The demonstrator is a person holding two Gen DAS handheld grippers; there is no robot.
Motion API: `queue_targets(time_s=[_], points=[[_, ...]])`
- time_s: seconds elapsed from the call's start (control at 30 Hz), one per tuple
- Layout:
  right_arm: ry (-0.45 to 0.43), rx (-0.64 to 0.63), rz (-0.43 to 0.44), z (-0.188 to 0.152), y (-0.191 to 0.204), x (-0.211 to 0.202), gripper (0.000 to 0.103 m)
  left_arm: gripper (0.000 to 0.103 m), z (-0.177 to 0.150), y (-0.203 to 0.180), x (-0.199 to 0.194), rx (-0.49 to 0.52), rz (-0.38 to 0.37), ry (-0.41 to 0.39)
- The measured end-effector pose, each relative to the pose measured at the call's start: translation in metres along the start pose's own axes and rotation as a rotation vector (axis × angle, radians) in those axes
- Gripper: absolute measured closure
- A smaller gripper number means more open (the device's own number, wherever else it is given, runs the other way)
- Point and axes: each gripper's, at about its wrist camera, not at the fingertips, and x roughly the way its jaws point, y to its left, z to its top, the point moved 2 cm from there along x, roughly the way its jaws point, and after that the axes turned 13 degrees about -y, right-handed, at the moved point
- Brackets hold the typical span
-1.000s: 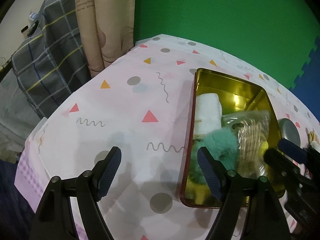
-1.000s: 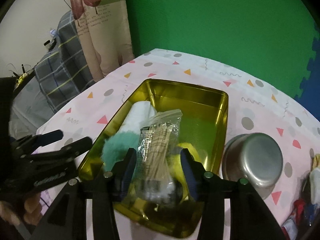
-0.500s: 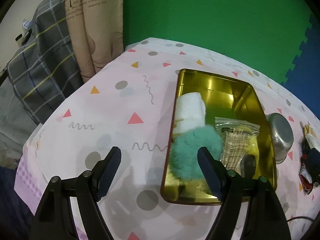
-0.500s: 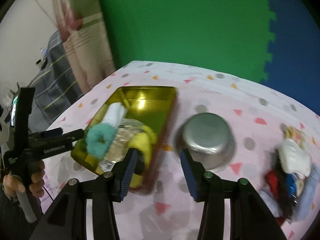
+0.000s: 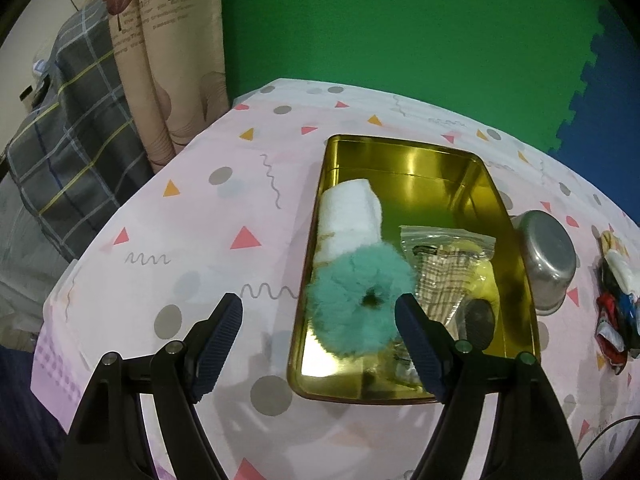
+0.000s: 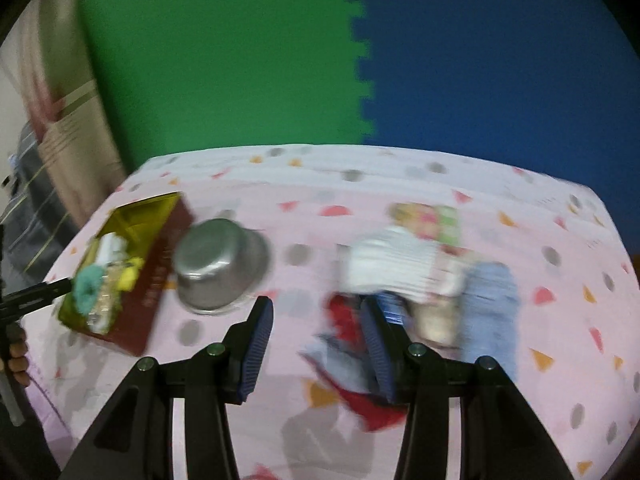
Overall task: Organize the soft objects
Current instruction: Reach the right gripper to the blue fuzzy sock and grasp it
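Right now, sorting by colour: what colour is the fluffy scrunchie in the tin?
Teal green scrunchie, clearest in the left wrist view.

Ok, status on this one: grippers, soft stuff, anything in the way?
Both grippers open, empty. Towel and scrunchie in tin; cloth pile still out. Steel bowl sits between tin and pile.

Blurred cloth pile [image 6: 420,276] beyond empty, parted right gripper [image 6: 318,346]; steel bowl [image 6: 220,266] beside gold tin [image 6: 132,264].
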Motion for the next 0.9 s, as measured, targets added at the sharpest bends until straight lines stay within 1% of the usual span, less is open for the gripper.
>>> queue_targets(time_s=[0.2, 0.37, 0.53, 0.7, 0.77, 0.9], points=[[-0.005, 0.033, -0.100, -0.007, -0.055, -0.011, 0.056, 0.027, 0.000, -0.011, -0.002, 0.039, 0.000, -0.010], [0.002, 0.045, -0.143, -0.013, -0.083, -0.014, 0.056, 0.027, -0.001, -0.021, -0.006, 0.063, -0.010, -0.017], [0.015, 0.045, -0.145, -0.020, -0.093, -0.009, 0.056, 0.027, -0.001, -0.033, -0.010, 0.101, -0.024, -0.029], [0.044, 0.029, -0.140, -0.027, -0.097, 0.009, 0.056, 0.026, -0.003, -0.047, -0.015, 0.139, -0.037, -0.034], [0.061, 0.012, -0.154, -0.031, -0.098, 0.017, 0.051, 0.025, -0.004, -0.054, -0.018, 0.154, -0.046, -0.035], [0.088, -0.002, -0.163, -0.039, -0.104, 0.032, 0.049, 0.024, -0.007, -0.072, -0.024, 0.183, -0.091, -0.029]])
